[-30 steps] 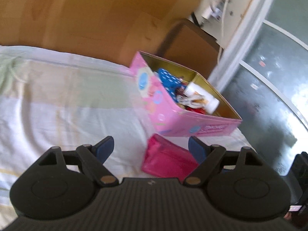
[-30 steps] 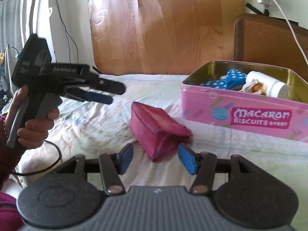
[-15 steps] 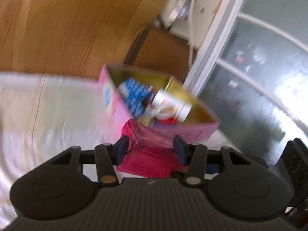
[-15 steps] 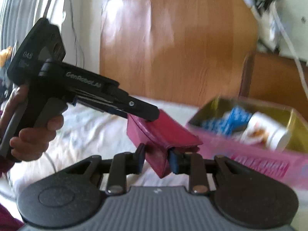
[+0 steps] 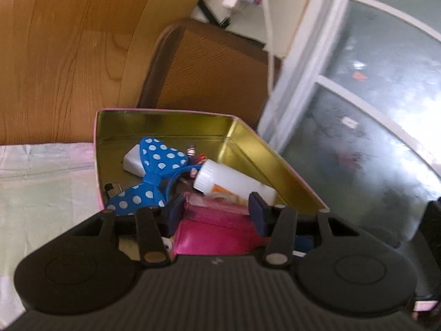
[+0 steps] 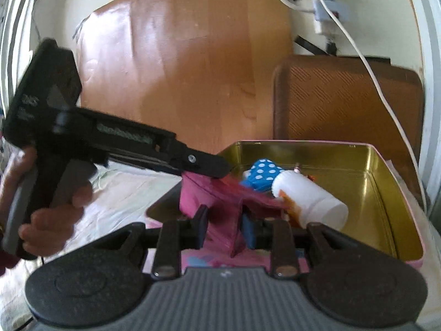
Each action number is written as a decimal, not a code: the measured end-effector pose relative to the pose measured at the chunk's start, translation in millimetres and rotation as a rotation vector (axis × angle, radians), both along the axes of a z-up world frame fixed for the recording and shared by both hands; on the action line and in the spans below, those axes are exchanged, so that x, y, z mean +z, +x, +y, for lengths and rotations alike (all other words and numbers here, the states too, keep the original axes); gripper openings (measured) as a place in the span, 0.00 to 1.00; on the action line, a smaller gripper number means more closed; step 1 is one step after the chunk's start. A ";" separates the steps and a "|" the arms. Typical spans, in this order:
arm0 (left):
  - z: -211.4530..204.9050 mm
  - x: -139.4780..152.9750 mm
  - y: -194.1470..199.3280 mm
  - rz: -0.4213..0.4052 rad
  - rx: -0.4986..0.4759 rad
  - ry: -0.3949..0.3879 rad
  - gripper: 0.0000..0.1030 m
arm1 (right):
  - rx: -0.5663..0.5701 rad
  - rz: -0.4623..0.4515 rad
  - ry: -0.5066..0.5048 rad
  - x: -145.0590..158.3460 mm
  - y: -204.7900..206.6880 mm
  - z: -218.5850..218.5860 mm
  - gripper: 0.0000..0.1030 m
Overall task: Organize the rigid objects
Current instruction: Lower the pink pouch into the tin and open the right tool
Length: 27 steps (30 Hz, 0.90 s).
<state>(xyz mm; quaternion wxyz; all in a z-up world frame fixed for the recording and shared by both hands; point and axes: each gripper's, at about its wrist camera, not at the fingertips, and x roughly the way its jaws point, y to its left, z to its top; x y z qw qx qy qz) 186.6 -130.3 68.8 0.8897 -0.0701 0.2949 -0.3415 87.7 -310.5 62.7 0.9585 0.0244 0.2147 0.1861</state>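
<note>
**Pink pouch carried by both grippers over the open tin**

While both grippers hold the magenta fabric pouch (image 6: 220,209) between them, the step in hand seems to be the transfer of this pouch into the pink rectangular biscuit tin with the golden inside (image 6: 386,182). The pouch hangs over the near part of the tin, above its near wall, and I judge that it is not yet set down inside.

The right gripper (image 6: 224,224) has its jaws narrow, and the blue pads press on a folded lower part of the pouch. The left gripper (image 5: 216,212) stands about half open, and its pads clamp the wider body of the same pouch (image 5: 217,231). In the right wrist view the left gripper (image 6: 217,167) reaches in from the left, with the person's hand (image 6: 52,220) around its handle, and it points a little downward, with its tip at the top edge of the pouch.

Inside the tin already lie a blue bow with white dots (image 5: 154,171) and a white plastic bottle with a ribbed cap (image 5: 234,182). The next move probably calls for lowering the pouch into the free golden floor beside these things, then opening both jaws together, so that the soft pouch does not catch on one pad or push the bottle.
</note>
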 end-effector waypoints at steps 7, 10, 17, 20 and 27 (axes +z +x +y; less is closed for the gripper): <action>-28.6 -12.9 25.9 0.015 0.101 0.126 0.54 | -0.163 0.062 -0.083 -16.5 49.6 -14.0 0.27; -22.2 -8.7 22.8 0.033 0.145 0.114 0.61 | -0.230 0.079 -0.096 -25.5 56.6 -18.0 0.29; -4.1 8.0 -21.5 -0.087 0.227 0.213 0.70 | -0.252 0.044 0.013 -24.8 16.9 -27.7 0.35; 2.4 11.2 -42.1 -0.122 0.259 0.246 0.71 | -0.275 0.011 0.071 -17.6 -6.6 -29.0 0.38; 26.9 17.1 -87.0 -0.199 0.345 0.287 0.79 | -0.302 -0.038 0.214 -3.9 -56.8 -22.9 0.44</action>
